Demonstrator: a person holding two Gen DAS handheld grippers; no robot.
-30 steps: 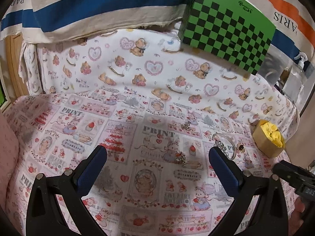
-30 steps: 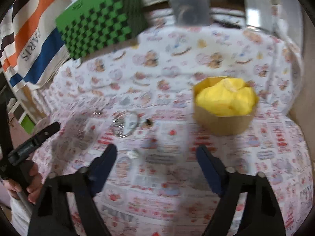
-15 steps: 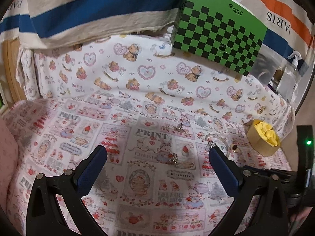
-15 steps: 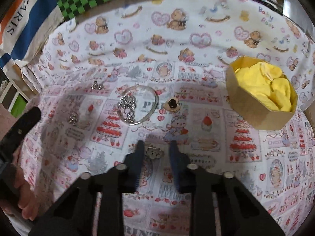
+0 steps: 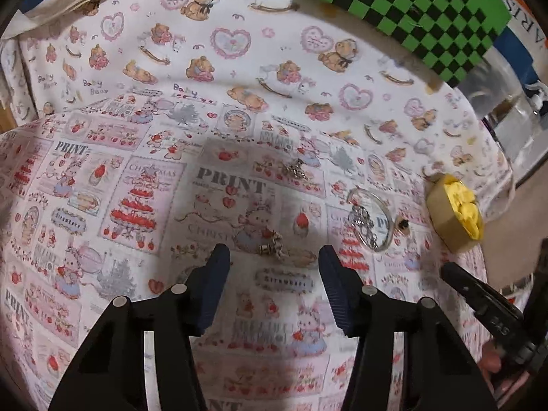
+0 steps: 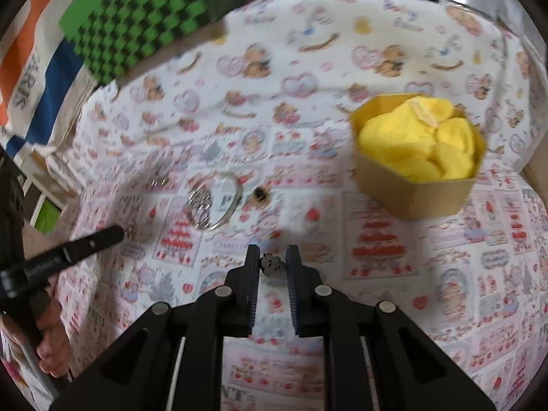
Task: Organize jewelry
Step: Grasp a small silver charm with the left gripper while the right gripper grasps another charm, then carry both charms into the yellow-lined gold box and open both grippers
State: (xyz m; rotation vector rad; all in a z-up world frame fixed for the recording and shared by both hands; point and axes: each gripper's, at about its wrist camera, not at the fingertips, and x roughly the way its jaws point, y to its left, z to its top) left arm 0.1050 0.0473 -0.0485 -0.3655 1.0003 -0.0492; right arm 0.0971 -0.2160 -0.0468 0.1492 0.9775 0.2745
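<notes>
Right tongs [image 6: 273, 264] grip a small silver flower-shaped charm [image 6: 273, 264], apparently securely; left tongs [image 5: 272, 257] are closing, nothing clamped. Carry level to the yellow-lined cardboard box [image 6: 416, 193].

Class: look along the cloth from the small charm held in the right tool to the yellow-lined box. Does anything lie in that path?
Nothing visible does. Only bare printed cloth separates the charm in the right tool from the box; the bangle lies off left.

Left tool [image 5: 272, 267] closing; right tool [image 6: 272, 263] clamped.
</notes>
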